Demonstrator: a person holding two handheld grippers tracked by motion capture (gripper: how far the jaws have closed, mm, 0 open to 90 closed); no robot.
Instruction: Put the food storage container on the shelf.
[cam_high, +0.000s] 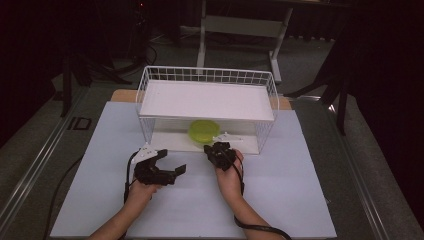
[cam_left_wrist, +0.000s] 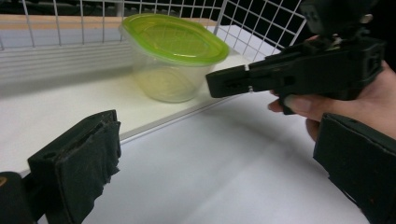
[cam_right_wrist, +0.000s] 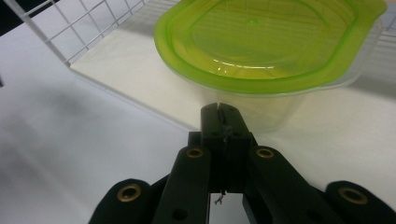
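Shut right gripper (cam_right_wrist: 219, 109) near container (cam_right_wrist: 261, 56)

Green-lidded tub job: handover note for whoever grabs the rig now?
Left gripper: open, empty, on the table short of the rack.
Right gripper: shut, empty, tips just short of the tub's wall.
Green-lidded tub: upright, lid on, on the bottom shelf of the white wire rack.
Done: nothing moved that I can see.
Left: probably getting the tub out; not yet gripped.

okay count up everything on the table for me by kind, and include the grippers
Containers with green lid: 1
White wire racks: 1
Grippers: 2, left gripper and right gripper
Total: 4
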